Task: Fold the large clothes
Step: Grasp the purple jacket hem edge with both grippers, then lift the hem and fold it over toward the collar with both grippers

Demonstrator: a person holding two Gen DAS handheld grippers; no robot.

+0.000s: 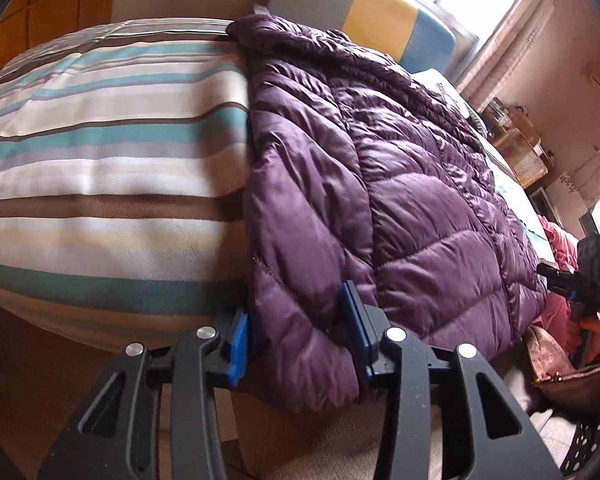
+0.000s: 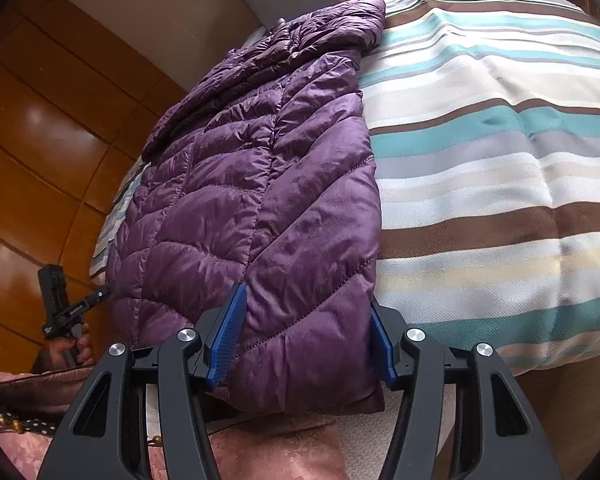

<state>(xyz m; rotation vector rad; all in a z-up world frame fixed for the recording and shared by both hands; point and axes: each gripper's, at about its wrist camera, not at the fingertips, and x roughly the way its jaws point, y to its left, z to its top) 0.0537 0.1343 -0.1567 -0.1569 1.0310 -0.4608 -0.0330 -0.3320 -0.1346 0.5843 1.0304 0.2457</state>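
Note:
A purple quilted down jacket (image 1: 420, 184) lies lengthwise on a bed with a striped cover (image 1: 112, 168), its hem at the near edge. My left gripper (image 1: 296, 336) is shut on the hem's left corner, with puffy fabric filling the gap between the blue pads. In the right wrist view the same jacket (image 2: 240, 184) fills the middle, and my right gripper (image 2: 306, 336) is shut on the hem's right corner, beside the striped cover (image 2: 492, 168). The other gripper shows at the far edge of each view, the right one (image 1: 580, 276) and the left one (image 2: 60, 304), held by a hand (image 2: 72, 350).
A grey, yellow and blue headboard cushion (image 1: 380, 12) stands at the far end under a bright window. Wooden wardrobe doors (image 2: 28, 140) line one side. Pink clothes (image 1: 560, 248) are heaped at the bed's right edge. A dotted basket (image 1: 588, 448) sits low right.

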